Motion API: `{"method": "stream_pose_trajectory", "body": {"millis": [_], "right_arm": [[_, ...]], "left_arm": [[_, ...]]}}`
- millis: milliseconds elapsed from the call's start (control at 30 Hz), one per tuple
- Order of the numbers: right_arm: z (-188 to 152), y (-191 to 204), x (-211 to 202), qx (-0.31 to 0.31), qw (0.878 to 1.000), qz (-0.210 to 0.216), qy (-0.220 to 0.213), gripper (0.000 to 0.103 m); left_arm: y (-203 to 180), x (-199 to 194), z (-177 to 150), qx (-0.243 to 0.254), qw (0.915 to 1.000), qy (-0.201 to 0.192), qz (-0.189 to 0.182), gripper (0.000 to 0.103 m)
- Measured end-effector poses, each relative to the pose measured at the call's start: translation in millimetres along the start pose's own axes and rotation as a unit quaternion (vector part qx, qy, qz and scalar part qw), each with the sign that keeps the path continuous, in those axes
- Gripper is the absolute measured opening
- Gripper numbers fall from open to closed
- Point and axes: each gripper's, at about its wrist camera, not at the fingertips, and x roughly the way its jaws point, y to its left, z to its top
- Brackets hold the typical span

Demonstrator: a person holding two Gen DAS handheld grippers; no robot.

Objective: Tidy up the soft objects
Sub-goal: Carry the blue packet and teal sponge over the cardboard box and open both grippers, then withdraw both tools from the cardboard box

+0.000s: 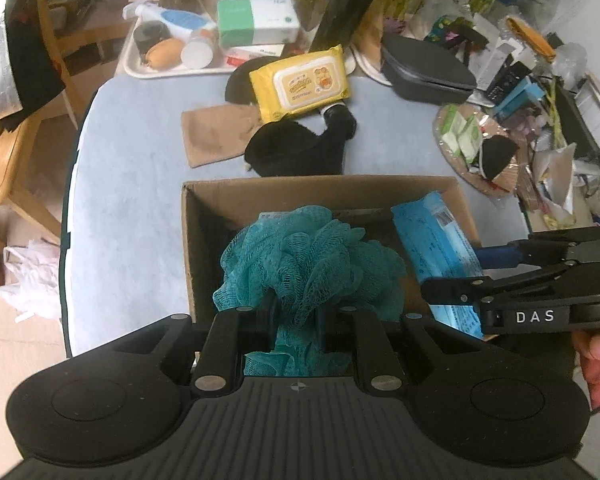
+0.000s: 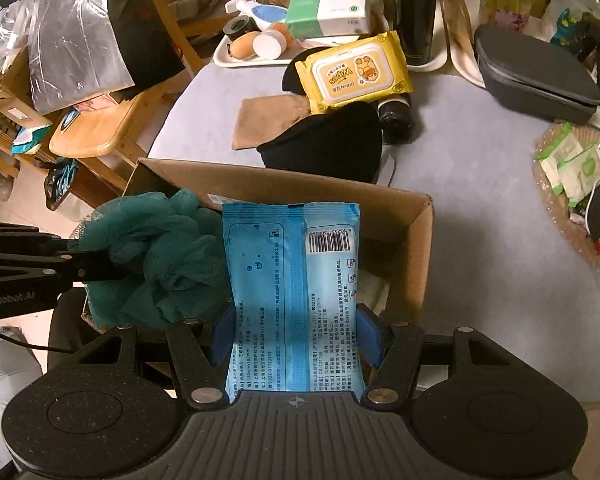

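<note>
A teal mesh bath sponge hangs over the open cardboard box, and my left gripper is shut on its lower folds. My right gripper is shut on a blue tissue pack, its blue pads pressing both long edges, the pack held upright over the same cardboard box. From the right wrist view the teal mesh bath sponge sits to the left with the left gripper's fingers in it. In the left wrist view the blue tissue pack is at the box's right side.
Behind the box on the pale blue table lie a black soft item, a tan cloth and a yellow wipes pack. A white tray with bottles, a grey case and clutter line the far and right edges.
</note>
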Motion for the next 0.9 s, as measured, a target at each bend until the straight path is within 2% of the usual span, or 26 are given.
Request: {"method": "stream_pose_trajectory", "body": {"millis": [167, 233, 300, 433, 500, 667, 900], "right_arm": [[-0.7, 3.8, 3.9, -0.015, 1.000, -0.014, 0.008, 0.071], [-1.7, 4.3, 2.3, -0.018, 1.000, -0.020, 0.004, 0.087], [-2.0, 3.9, -1.5, -0.018, 0.999, -0.026, -0.004, 0.098], [-1.9, 6.9, -11.4, -0.029, 0.998, -0.050, -0.014, 0.101], [-2.7, 9.5, -17.1, -0.036, 0.997, -0.063, -0.019, 0.103], [-7.3, 14.1, -29.9, -0.050, 0.996, -0.073, -0.013, 0.103], [-20.3, 17.0, -40.2, -0.049, 0.996, -0.067, -0.015, 0.103]], "left_arm": [[3.0, 2.2, 1.9, -0.024, 0.9990, 0.012, 0.036, 0.030], [3.2, -0.5, 1.8, -0.026, 0.9986, 0.010, 0.044, 0.036], [2.0, -4.4, 1.5, -0.025, 0.9981, 0.007, 0.056, 0.045], [-3.3, -16.4, -1.3, -0.023, 0.9972, -0.003, 0.071, 0.061], [-5.3, -20.8, -2.6, -0.024, 0.9968, -0.004, 0.076, 0.065], [-9.3, -26.8, -8.2, -0.027, 0.9955, 0.005, 0.090, 0.065], [-12.3, -28.0, -19.6, -0.024, 0.9962, 0.015, 0.082, 0.065]]}}
